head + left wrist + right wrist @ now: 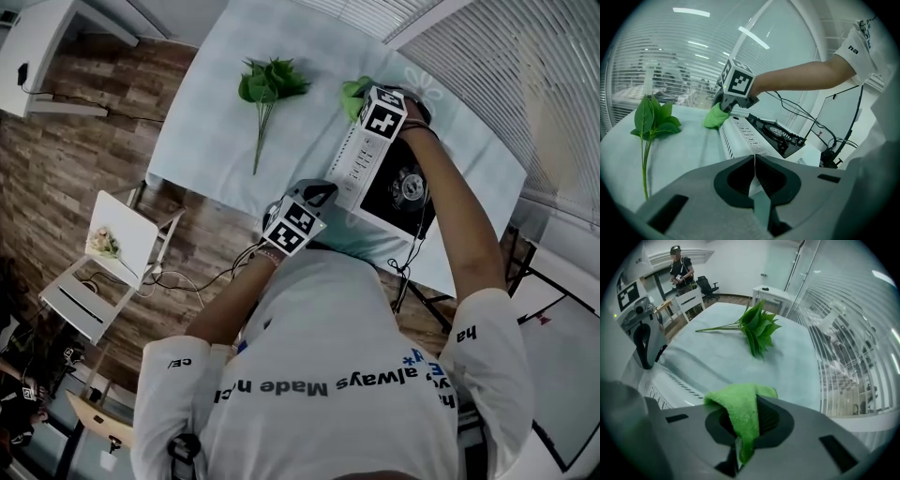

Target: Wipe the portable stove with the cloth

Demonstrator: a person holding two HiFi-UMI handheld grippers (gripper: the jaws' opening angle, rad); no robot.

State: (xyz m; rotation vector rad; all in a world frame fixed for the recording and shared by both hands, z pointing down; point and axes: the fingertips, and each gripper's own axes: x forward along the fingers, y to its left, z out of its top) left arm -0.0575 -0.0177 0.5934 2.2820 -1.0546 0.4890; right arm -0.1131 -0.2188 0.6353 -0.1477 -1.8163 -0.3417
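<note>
The right gripper [739,441] is clamping the green cloth [740,411], seemingly limp and light, best held bunched, against the far end of the portable stove [367,159] on the table [202,131]; the left gripper [753,171] is idling closed, empty, nearby

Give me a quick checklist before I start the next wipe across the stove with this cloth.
1. Grip: ok, the right gripper is shut on the green cloth.
2. Cloth placed: ok, it is at the far end of the stove, by its white side.
3. Left gripper free: ok, jaws shut, nothing between them.
4. Stove steadied: cannot tell; the left gripper is near its corner, contact unclear.
5. Plant out of the way: ok, lying on the table, apart from the stove.
</note>
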